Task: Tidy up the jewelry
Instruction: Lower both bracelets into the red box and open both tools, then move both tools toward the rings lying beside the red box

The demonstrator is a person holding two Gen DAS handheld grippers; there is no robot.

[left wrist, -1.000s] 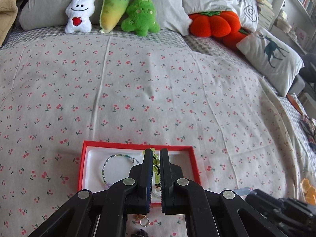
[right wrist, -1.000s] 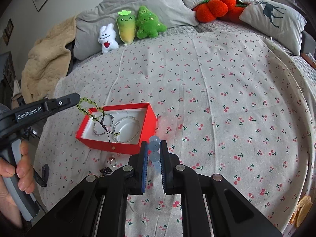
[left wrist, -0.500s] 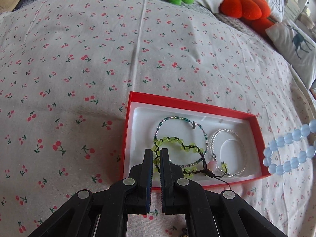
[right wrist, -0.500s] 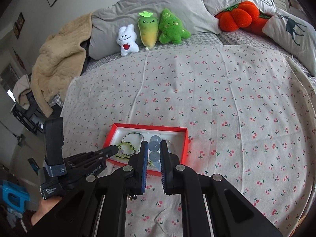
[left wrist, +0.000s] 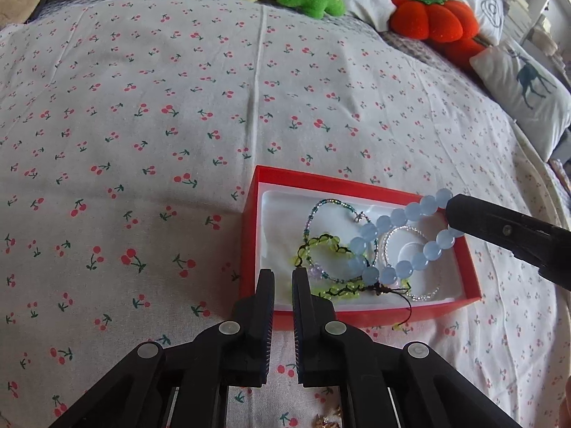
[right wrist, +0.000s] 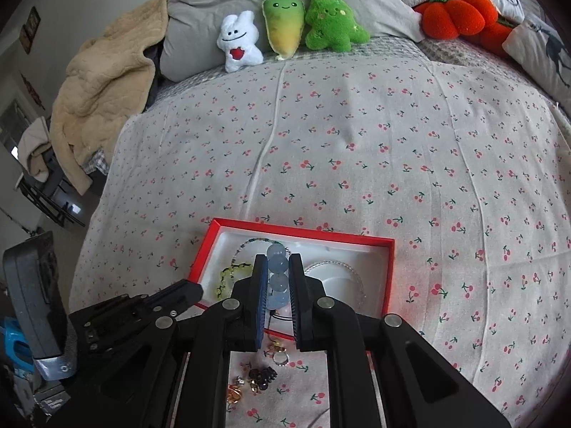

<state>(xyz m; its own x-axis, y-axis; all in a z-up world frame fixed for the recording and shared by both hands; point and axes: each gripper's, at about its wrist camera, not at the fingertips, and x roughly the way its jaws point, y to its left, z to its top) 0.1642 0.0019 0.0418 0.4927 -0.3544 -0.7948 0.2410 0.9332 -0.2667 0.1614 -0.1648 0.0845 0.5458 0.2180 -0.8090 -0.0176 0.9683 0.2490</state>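
Observation:
A red box (left wrist: 321,178) with a white lining lies on the cherry-print bedsheet. Inside it are a teal bead bracelet (left wrist: 332,201), a clear bead bracelet (left wrist: 423,294) and a green bead bracelet (left wrist: 330,239) with a dark cord. My left gripper (left wrist: 283,274) hovers at the box's near left corner. Its jaws are opening, with a narrow gap and nothing between them. My right gripper (right wrist: 277,260) is shut on a pale blue bead bracelet (right wrist: 276,262). That blue bracelet (left wrist: 367,231) hangs over the box's contents and reaches down to them.
Small loose pieces, a ring (right wrist: 281,356) and a dark hair clip (right wrist: 262,374), lie on the sheet just in front of the box. Plush toys (right wrist: 285,25) and pillows line the bed's far end. A beige blanket (right wrist: 103,82) is heaped at far left.
The green bracelet left my left gripper and now lies in the box. My right gripper swung left with the blue bracelet until it hangs over the box.

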